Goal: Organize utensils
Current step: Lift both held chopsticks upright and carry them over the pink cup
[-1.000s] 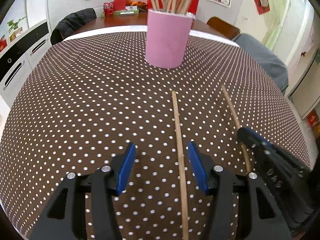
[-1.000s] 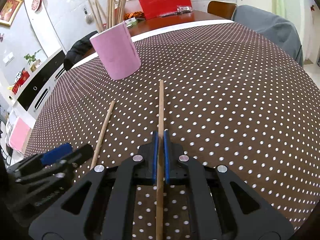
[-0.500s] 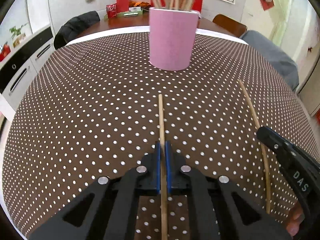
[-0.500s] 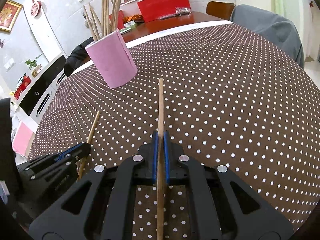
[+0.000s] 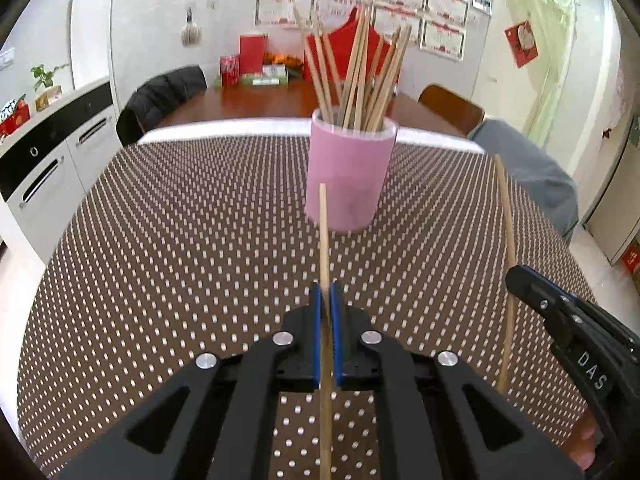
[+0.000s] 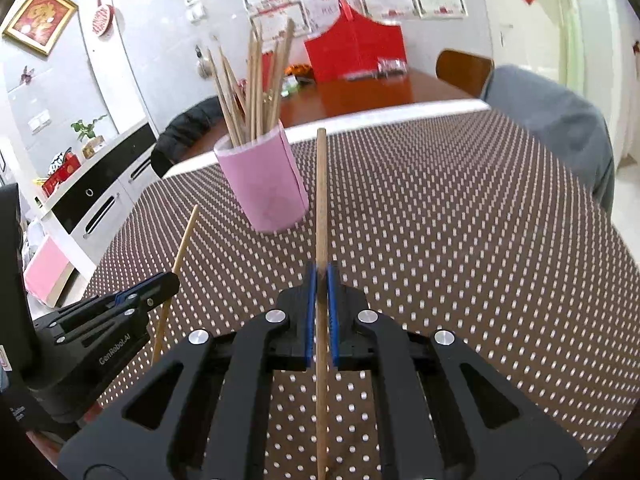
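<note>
My left gripper has its jaws pinching a thin wooden chopstick, tip aimed at twelve o'clock toward the pink cylindrical holder full of chopsticks on the brown white-dotted tabletop. My right gripper pinches a second wooden chopstick; the holder stands at eleven o'clock from it. Both sticks seem lifted clear of the cloth, though blur leaves that uncertain.
</note>
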Demonstrator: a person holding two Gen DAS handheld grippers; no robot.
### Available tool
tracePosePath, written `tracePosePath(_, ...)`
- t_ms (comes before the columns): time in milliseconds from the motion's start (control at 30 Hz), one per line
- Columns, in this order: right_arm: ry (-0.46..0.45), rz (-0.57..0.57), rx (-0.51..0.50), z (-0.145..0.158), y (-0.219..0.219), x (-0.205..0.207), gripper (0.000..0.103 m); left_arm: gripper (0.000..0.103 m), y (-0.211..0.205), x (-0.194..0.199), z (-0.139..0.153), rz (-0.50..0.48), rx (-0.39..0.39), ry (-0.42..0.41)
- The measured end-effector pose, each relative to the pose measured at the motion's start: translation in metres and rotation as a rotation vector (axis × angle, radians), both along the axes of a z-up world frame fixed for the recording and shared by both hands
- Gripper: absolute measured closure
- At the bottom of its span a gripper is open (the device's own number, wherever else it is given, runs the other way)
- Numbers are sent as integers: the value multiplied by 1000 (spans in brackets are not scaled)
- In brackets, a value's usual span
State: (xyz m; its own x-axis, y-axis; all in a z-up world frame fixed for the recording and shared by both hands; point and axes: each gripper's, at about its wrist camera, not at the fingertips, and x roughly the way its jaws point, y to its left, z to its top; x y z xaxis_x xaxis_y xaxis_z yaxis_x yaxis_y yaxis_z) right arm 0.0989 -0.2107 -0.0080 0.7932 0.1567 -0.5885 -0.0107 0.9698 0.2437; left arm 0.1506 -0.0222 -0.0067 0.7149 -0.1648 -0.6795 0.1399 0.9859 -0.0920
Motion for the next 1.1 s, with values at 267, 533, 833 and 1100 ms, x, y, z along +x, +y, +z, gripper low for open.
tracePosePath(267,-94,20,-26,33,0,9,97,97,-2,10,39,4,8,-135)
tracePosePath(533,-162,17,-30,60,-8,22,97,97,0,24,81,7,-41,-281)
tracePosePath(833,-234,1,-3,95,-18,51,97,97,-2,53,110,33,-107,-427)
tracePosePath(1100,-309,8,10,126,-18,78,97,97,7,85,133,101,-196,-533)
